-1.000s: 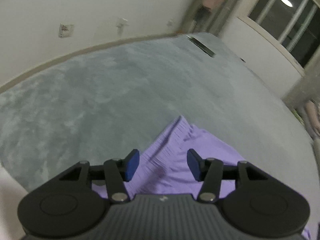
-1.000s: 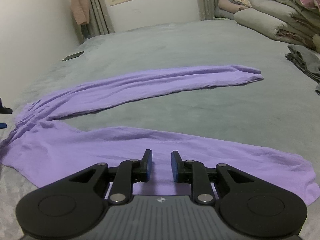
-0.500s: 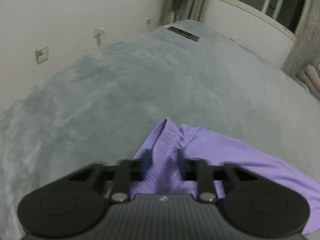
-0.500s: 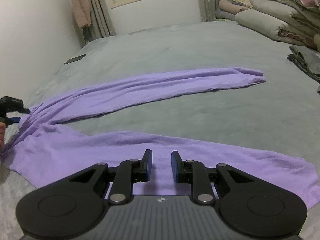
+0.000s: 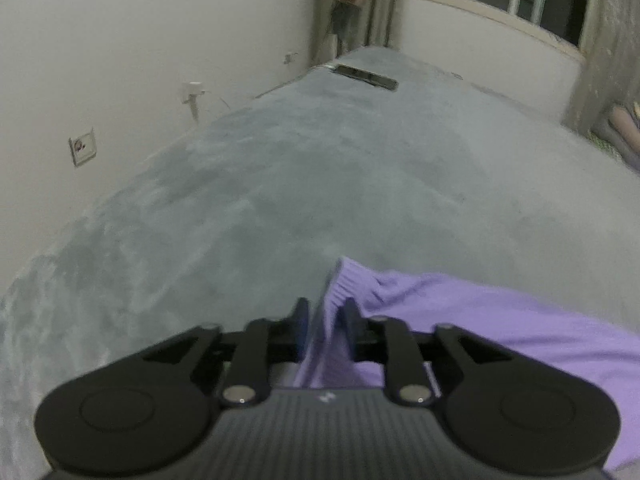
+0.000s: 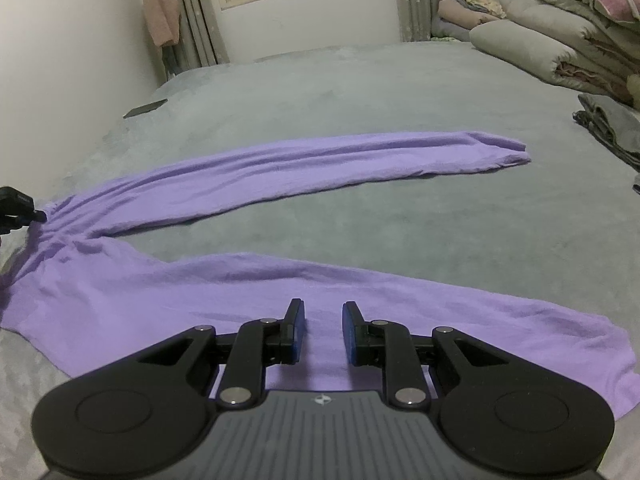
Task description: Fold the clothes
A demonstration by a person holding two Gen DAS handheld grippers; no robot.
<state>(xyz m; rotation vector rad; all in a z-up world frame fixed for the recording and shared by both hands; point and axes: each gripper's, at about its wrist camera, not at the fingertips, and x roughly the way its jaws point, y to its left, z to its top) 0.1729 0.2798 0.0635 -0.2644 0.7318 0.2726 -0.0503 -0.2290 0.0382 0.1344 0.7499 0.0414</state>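
At the far left, the left gripper [image 5: 325, 322] is clamped on the ribbed waistband of the purple trousers [image 6: 168, 300], a pinched ridge of cloth standing between its narrowed fingers; in the right wrist view its black tip meets the garment's gathered end. From there the trousers spread rightward over the grey bedspread [image 6: 400, 92] in two long legs, one curving across the middle, the other lying near. The right gripper [image 6: 323, 332] hovers above that near leg, its fingers parted with nothing between them. Folded quilts [image 6: 560, 40] are stacked at the far right.
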